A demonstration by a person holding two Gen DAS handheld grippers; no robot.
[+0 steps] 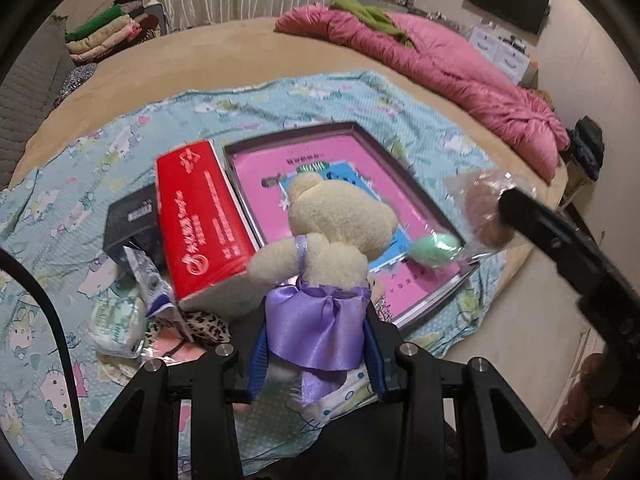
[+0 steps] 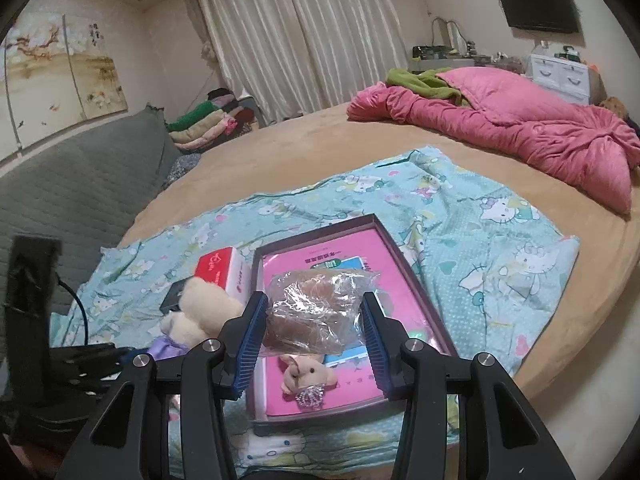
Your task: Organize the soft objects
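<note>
Facing red box (image 1: 204,216), its white lettering perhaps unreadable

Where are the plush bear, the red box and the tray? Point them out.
plush bear (image 1: 340,216): left wrist view, its cream back.
red box (image 1: 204,220): left wrist view, its printed top face.
tray (image 2: 404,264): right wrist view, its right rim.

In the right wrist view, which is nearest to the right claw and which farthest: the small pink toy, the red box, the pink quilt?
1. Small pink toy: in the tray, just under the right claw.
2. Red box: left of the tray.
3. Pink quilt: far right, across the bed.
</note>
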